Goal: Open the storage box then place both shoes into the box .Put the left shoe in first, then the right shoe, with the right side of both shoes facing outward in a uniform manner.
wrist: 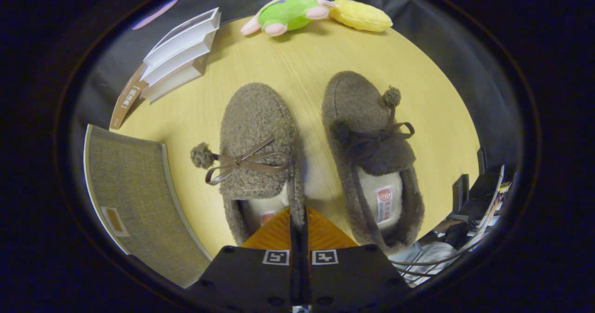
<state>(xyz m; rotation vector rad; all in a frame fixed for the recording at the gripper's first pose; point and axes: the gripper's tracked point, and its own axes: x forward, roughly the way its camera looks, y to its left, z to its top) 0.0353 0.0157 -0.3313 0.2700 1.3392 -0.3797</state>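
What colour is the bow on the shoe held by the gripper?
Brown, a thin ribbon bow across the fuzzy grey-brown left shoe, clearest in the gripper view.

A pale yellow wooden table [297, 66] carries two fuzzy brown slippers [253, 136] [367, 136] side by side. Beyond them lies a green plush toy [288, 13]; left, stacked white books [179, 52] and a grey fabric storage box [135, 196].

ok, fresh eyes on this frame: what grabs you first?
The two fuzzy brown slippers side by side on the yellow table: the left shoe has its side wall pinched between the gripper fingers, the right shoe sits free beside it. Then the grey fabric storage box beside the left shoe, and the green plush toy beyond.
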